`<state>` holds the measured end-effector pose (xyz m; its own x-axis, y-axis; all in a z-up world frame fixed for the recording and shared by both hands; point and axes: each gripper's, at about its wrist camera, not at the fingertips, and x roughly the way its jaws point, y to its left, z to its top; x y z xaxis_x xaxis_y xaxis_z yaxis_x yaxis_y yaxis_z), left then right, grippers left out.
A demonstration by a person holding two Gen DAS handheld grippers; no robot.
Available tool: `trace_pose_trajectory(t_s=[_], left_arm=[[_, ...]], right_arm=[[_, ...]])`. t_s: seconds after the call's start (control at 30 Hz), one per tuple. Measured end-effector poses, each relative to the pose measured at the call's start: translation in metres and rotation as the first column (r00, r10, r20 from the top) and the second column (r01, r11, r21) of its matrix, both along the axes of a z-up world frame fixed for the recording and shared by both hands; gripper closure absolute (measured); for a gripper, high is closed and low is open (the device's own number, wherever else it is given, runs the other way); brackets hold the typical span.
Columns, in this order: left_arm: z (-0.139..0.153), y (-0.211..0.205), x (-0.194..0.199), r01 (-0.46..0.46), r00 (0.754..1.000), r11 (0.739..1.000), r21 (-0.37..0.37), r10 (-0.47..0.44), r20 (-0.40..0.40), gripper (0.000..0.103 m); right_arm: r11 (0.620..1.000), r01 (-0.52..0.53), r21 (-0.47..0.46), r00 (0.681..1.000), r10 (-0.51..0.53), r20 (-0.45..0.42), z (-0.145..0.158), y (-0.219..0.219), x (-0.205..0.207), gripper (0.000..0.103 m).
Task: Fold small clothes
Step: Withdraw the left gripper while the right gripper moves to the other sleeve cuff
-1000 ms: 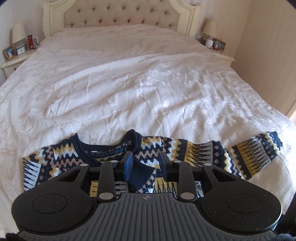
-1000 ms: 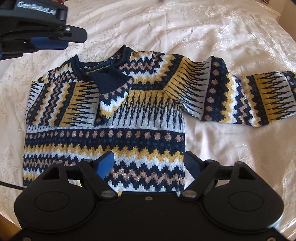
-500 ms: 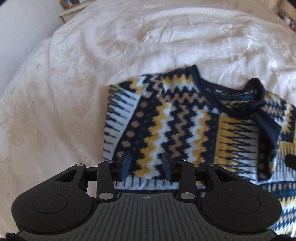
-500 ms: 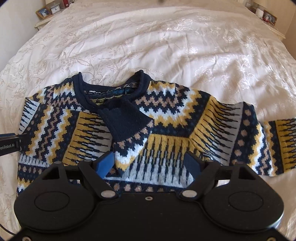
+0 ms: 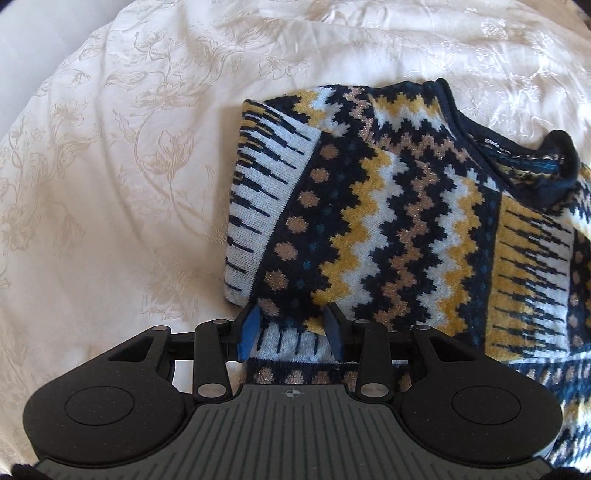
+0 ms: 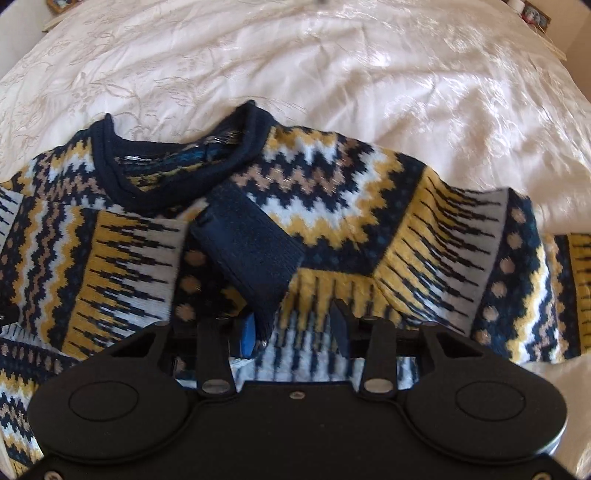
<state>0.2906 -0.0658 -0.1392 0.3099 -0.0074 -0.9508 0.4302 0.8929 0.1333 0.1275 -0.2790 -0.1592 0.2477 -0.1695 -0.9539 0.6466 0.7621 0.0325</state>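
Observation:
A small knitted sweater [image 5: 388, 229] in navy, yellow, white and tan zigzags lies flat on the bed. Its one sleeve is folded across the chest, navy cuff [image 6: 247, 251] near the neckline [image 6: 110, 173]. The other sleeve [image 6: 517, 288] lies spread out to the right. My left gripper [image 5: 291, 328] is open, its jaws astride the folded sleeve's edge at the sweater's left side. My right gripper [image 6: 295, 328] is open and low over the chest, its blue pad [image 6: 246, 334] touching the cuff's lower end.
A cream embroidered bedspread [image 5: 110, 166] covers the bed all around the sweater. A nightstand with small items [image 6: 532, 18] shows at the far top right, and a picture frame [image 6: 62, 3] at the top left.
My left gripper has moved down and closer to the sweater's left edge, its jaws now around the folded sleeve. My right gripper has come forward and lower over the chest, jaws narrowed.

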Motion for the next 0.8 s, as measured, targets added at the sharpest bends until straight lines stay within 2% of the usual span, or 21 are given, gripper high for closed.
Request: trace_pose_trajectory(t_s=[0.17,0.37,0.4,0.43,0.47,0.6,0.63,0.67,0.7,0.73,0.8], left_arm=[[0.001,0.006,-0.001,-0.010,1.000,1.000,-0.011,0.010,-0.006,0.066],[0.010,0.005,-0.012,0.013,1.000,1.000,-0.009,-0.013,0.016,0.066],[0.013,0.004,-0.014,0.021,0.999,1.000,-0.006,-0.020,0.025,0.066],[0.016,0.002,-0.018,0.029,0.999,1.000,-0.005,-0.028,0.033,0.066],[0.019,0.001,-0.021,0.035,0.999,0.999,-0.005,-0.035,0.040,0.066],[0.032,-0.003,-0.033,0.057,0.997,0.998,-0.020,-0.056,0.055,0.066],[0.035,-0.004,-0.037,0.062,0.997,0.998,-0.023,-0.060,0.058,0.066],[0.037,-0.005,-0.039,0.064,0.996,0.998,-0.025,-0.063,0.058,0.066],[0.039,-0.007,-0.042,0.068,0.996,0.997,-0.027,-0.067,0.054,0.066],[0.041,-0.008,-0.045,0.072,0.996,0.997,-0.028,-0.071,0.050,0.066],[0.047,-0.010,-0.053,0.077,0.996,0.996,-0.037,-0.075,0.053,0.066]], right_arm=[[0.994,0.078,0.073,0.996,-0.081,0.039,-0.002,-0.016,-0.037,0.052],[0.981,0.108,0.162,0.986,-0.127,0.109,-0.003,-0.027,-0.046,0.053],[0.980,0.107,0.165,0.986,-0.126,0.111,-0.002,-0.027,-0.046,0.059],[0.981,0.098,0.165,0.987,-0.117,0.108,-0.001,-0.028,-0.044,0.082],[0.983,0.087,0.160,0.988,-0.106,0.116,0.002,-0.027,-0.043,0.090],[0.999,0.038,0.019,0.993,-0.039,0.108,0.015,-0.021,-0.035,0.090],[1.000,0.028,0.013,0.996,-0.028,0.084,0.010,-0.020,-0.032,0.089],[0.999,0.023,0.028,0.998,-0.025,0.064,0.005,-0.021,-0.030,0.081],[0.998,0.021,0.053,0.998,-0.024,0.057,0.001,-0.025,-0.028,0.079],[0.998,0.025,0.061,0.997,-0.030,0.074,0.002,-0.027,-0.030,0.079],[0.997,0.040,0.071,0.990,-0.049,0.130,0.013,-0.033,-0.042,0.067]])
